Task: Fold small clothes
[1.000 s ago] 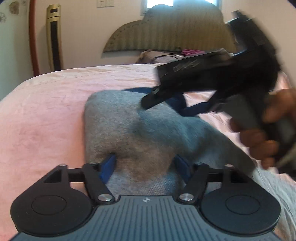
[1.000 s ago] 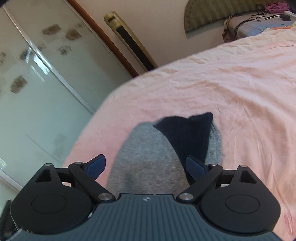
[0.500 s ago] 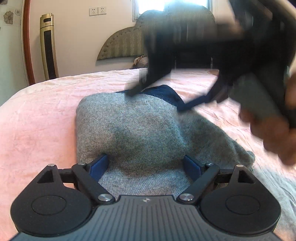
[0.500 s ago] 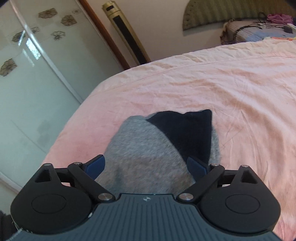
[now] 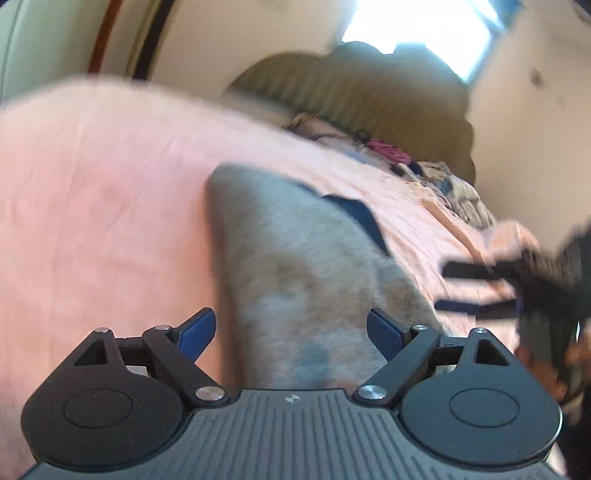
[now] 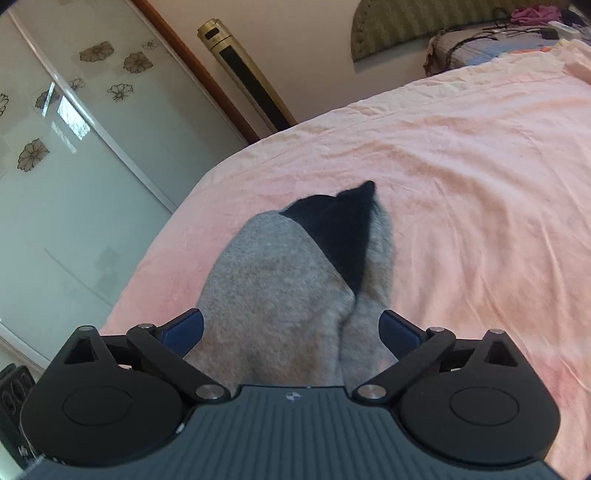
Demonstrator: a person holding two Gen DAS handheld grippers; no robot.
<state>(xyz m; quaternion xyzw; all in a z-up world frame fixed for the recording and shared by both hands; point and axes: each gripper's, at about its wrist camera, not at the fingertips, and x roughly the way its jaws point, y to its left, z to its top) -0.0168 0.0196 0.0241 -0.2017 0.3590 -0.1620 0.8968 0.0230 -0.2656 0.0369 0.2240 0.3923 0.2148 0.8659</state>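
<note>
Pink, lightly creased cotton sheet (image 5: 103, 206) covers the bed in the left wrist view; the frame is motion-blurred. Behind it stand an olive ribbed headboard (image 5: 362, 92), a bright window and cream walls, with mixed clutter (image 5: 436, 177) heaped at the head of the bed. One grey knitted garment with a dark navy panel (image 5: 295, 258) lies flat on the sheet, its near end running under the left gripper (image 5: 291, 328). Both blue-padded jaws stand spread, one either side of the knit, and neither pad presses on it. At the right edge one hand (image 5: 569, 362) carries the right gripper (image 5: 476, 288), blurred, over bare sheet beside the garment. Open sheet lies left of the garment up to the bed's edge.

Right wrist view, sharp: the same pink sheet (image 6: 461, 177) runs to a rounded bed corner at left. Beyond it are a frosted sliding door with flower motifs (image 6: 74, 155), a brown wooden frame, one gold and black tower unit (image 6: 243, 77), the headboard (image 6: 399, 29) and the clutter (image 6: 498, 40). The grey garment (image 6: 269, 288) lies folded over itself, the navy panel tapering to a point at its far end. The right gripper (image 6: 291, 328) has its jaws spread wide astride the near end, pads clear of the fabric. Bare sheet extends far to the right; at left the garment sits nearer the bed's edge.
</note>
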